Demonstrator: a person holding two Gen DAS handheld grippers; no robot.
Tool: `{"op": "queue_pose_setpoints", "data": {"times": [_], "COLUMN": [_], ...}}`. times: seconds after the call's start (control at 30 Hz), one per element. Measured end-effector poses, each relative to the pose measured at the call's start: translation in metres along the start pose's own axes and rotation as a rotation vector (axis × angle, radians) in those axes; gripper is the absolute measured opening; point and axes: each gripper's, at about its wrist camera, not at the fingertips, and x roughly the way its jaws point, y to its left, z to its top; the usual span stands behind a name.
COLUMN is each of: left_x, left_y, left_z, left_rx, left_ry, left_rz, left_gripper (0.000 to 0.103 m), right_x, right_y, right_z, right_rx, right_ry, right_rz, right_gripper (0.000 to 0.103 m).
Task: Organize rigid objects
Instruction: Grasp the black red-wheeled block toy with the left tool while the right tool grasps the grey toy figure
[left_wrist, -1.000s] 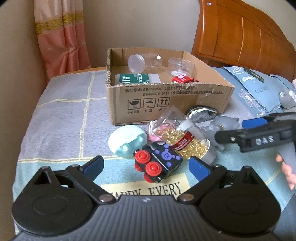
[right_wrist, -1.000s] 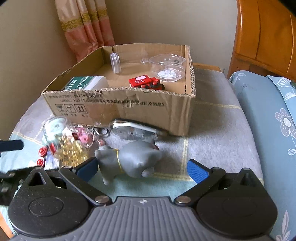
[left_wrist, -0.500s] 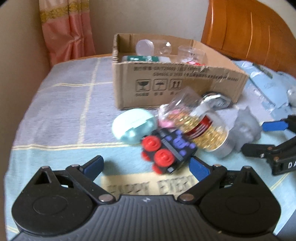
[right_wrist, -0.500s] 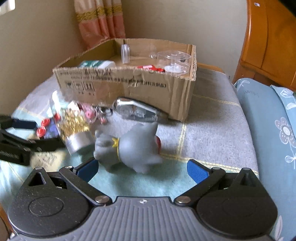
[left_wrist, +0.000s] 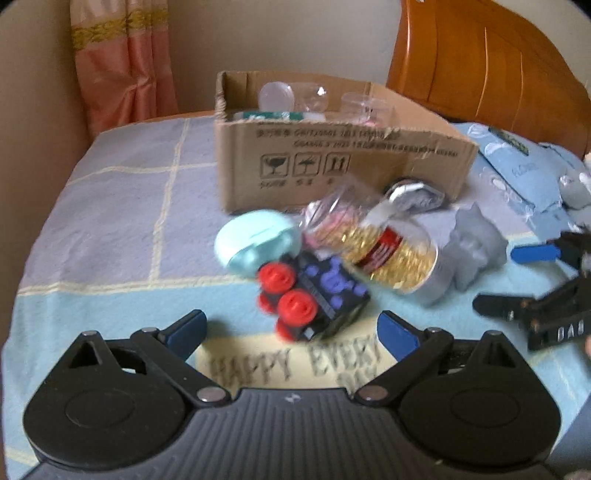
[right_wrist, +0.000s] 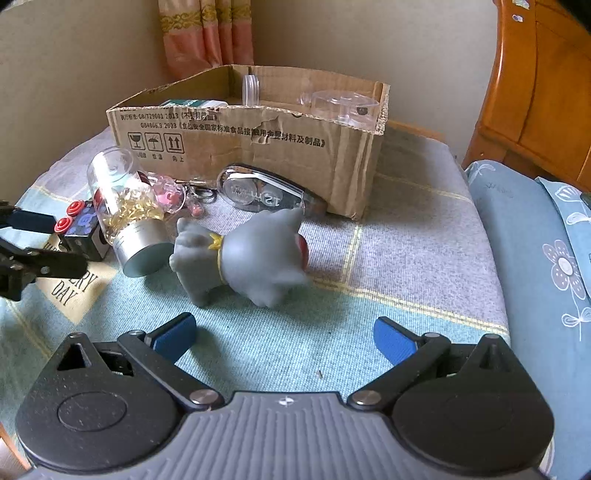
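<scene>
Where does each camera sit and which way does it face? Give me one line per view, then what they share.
Left wrist: on the left tongs, open, looking along them at the black toy train before the cardboard box; right tongs intrude at right.
Right wrist: on the right tongs, open, facing the grey figurine; left tongs at left edge.
Shared: box, capsule bottle, train, figurine, blanket.

Surface: a bed (right_wrist: 406, 236) under a checked grey and pale blue blanket (left_wrist: 110, 206).
Far side: an open cardboard box (right_wrist: 295, 155).
In front of the box: a clear tape dispenser (right_wrist: 258, 192), a grey toy figure (right_wrist: 255, 258), a capsule bottle (right_wrist: 125, 210) on its side, a mint case (left_wrist: 255, 240), a black cube with red knobs (left_wrist: 310, 295).
Right side: a blue pillow (right_wrist: 535, 258).
</scene>
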Motion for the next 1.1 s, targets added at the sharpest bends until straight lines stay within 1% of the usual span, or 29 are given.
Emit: {"op": "queue_pose_setpoints", "data": {"times": [0.07, 0.17, 0.27, 0.33, 0.4, 0.5, 0.7, 0.9, 1.1], "left_x": [0.006, 0.006, -0.001, -0.004, -0.008, -0.011, -0.004, -0.001, 0.0], "left_y": [-0.003, -0.002, 0.006, 0.013, 0.02, 0.022, 0.009, 0.005, 0.005], "left_z": [0.003, 0.003, -0.002, -0.006, -0.009, -0.011, -0.007, -0.006, -0.004], "left_rx": [0.001, 0.007, 0.007, 0.01, -0.002, -0.009, 0.008, 0.02, -0.003], "left_ry": [-0.014, -0.014, -0.006, 0.005, 0.004, 0.003, -0.002, -0.006, -0.008], "left_rz": [0.024, 0.057, 0.073, 0.112, 0.128, 0.122, 0.108, 0.096, 0.095], "left_gripper": [0.098, 0.098, 0.098, 0.099, 0.099, 0.099, 0.101, 0.102, 0.102], "right_x": [0.0, 0.0, -0.001, -0.001, -0.001, -0.001, 0.0, -0.005, -0.004], "right_y": [0.0, -0.001, -0.002, -0.003, -0.003, -0.003, -0.002, -0.003, -0.003], "right_z": [-0.001, -0.002, -0.002, -0.003, -0.005, -0.006, -0.005, -0.018, -0.012], "right_rx": [-0.003, -0.009, -0.016, -0.019, -0.018, -0.013, -0.013, -0.021, -0.028], "right_ry": [-0.008, -0.012, -0.015, -0.02, -0.028, -0.036, -0.037, -0.104, -0.061], "right_rz": [0.003, 0.008, 0.015, 0.018, 0.019, 0.019, 0.022, 0.027, 0.033], "right_gripper": [0.103, 0.103, 0.103, 0.103, 0.103, 0.103, 0.103, 0.103, 0.103]}}
